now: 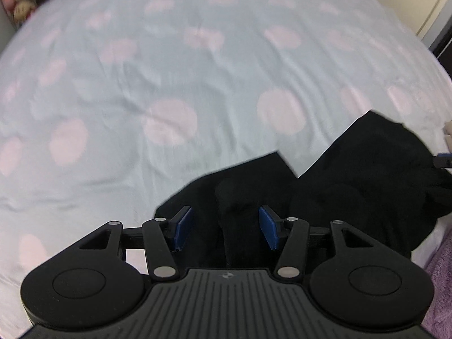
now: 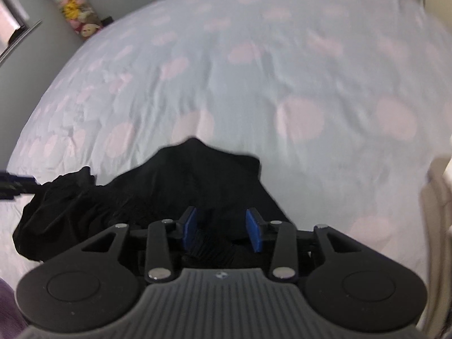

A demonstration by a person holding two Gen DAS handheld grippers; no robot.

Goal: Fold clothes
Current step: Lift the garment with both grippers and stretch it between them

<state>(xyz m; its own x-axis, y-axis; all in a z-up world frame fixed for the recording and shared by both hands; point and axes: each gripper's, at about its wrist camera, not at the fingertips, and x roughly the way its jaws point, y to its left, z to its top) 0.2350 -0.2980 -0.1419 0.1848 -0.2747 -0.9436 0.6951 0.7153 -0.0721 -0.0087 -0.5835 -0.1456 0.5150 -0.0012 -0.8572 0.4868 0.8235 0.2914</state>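
Observation:
A black garment (image 1: 353,186) lies crumpled at the near edge of a bed with a pale blue sheet with pink spots (image 1: 169,84). My left gripper (image 1: 226,227) is open, its blue pads apart over the garment's left part. In the right wrist view the same garment (image 2: 169,186) spreads to the left and ahead. My right gripper (image 2: 221,230) is open with a ribbed black fold of the garment lying between its pads. The tip of the right gripper shows at the far right of the left wrist view (image 1: 443,161). The tip of the left gripper shows at the left edge of the right wrist view (image 2: 17,185).
The bed sheet (image 2: 282,84) fills most of both views. A purple fuzzy blanket (image 1: 440,276) lies at the near right edge. Stuffed toys (image 2: 75,8) hang on the far wall. A cream cupboard (image 1: 423,5) stands at the far right.

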